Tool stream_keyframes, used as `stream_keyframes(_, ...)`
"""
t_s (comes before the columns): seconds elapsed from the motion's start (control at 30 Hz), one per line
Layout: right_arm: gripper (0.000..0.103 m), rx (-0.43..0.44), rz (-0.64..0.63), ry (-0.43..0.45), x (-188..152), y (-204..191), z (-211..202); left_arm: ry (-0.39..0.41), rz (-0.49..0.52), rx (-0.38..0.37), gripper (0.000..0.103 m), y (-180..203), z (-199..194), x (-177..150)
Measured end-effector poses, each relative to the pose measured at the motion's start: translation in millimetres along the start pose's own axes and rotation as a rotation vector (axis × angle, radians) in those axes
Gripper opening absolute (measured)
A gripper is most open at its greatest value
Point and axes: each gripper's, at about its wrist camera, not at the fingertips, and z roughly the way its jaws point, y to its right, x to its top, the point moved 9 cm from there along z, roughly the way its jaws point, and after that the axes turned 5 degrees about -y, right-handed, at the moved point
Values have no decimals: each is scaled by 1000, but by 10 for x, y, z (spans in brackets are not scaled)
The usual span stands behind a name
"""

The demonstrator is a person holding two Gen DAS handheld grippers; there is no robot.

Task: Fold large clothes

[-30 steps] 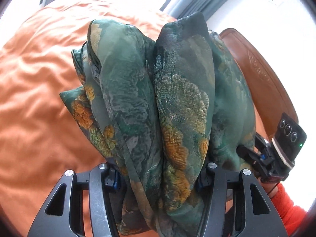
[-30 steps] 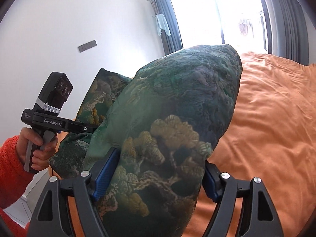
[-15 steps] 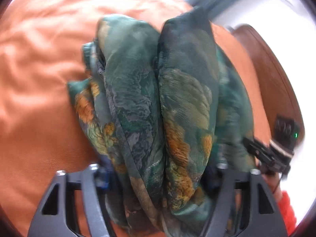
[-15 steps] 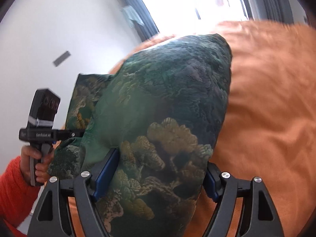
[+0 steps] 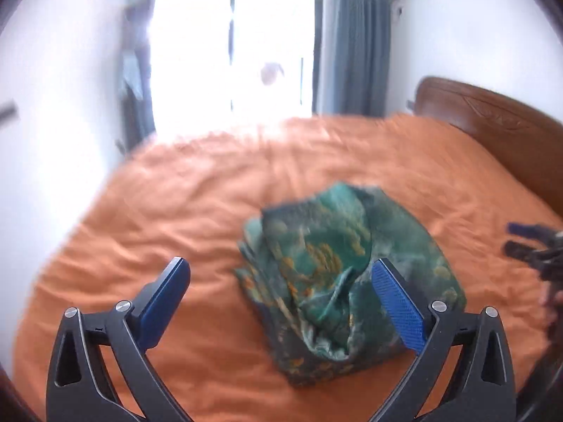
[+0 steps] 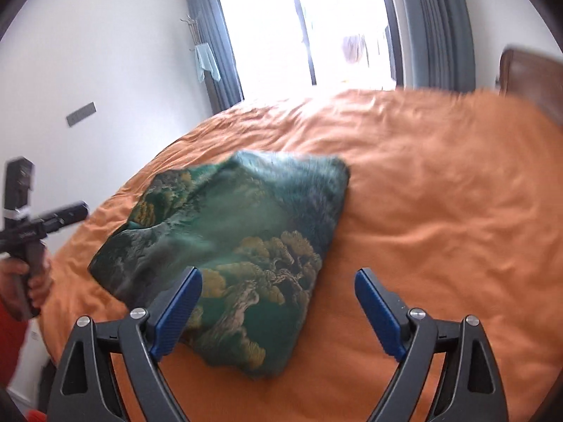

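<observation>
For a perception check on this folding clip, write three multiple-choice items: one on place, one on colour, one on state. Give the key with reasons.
1. Where does the folded garment lie?
A. On the orange bedspread
B. On the floor
C. On the wooden headboard

2. What is the garment's main colour?
A. Red
B. Dark green with gold print
C. White

3. How do the two hand-held grippers stand?
A. Both clamp the garment
B. Only the left clamps it
C. Neither clamps it

Key:
1 A: the bundle rests on the orange bedspread, with cover showing on every side of it; the wooden headboard stands apart.
2 B: both views show green cloth with gold tree motifs.
3 C: the left hand-held gripper and the right hand-held gripper are both opening, pads spread wide and off the cloth.
</observation>
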Motion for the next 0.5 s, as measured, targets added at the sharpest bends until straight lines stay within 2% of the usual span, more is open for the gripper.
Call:
stream_keyframes(0.07, 90, -73, -43, 68, 26, -63, -357, 131, 44, 93, 103, -9, -483, 41)
stream_keyframes(0.13, 96, -128, -56, 142, 21, -208, -751, 184, 44, 144, 103, 149, -700, 82)
stream_keyframes(0.2, 103, -149, -14, 182, -54, -326, -1084, 138, 22, 163, 103, 190, -863, 17)
stream_keyframes(0.33, 103, -137, 85, 188, -328, -375, -1446, -27, -47, 128, 103, 447, -1035, -397)
stream_keyframes(0.43, 103, -105, 155, 160, -542, -454, -1566, -80, -65, 109, 103, 616, -1165, -618)
stream_keyframes(0.5, 103, -143, 158, 137, -654, -474, -1640, -96, -78, 122, 103, 678, -1252, -691)
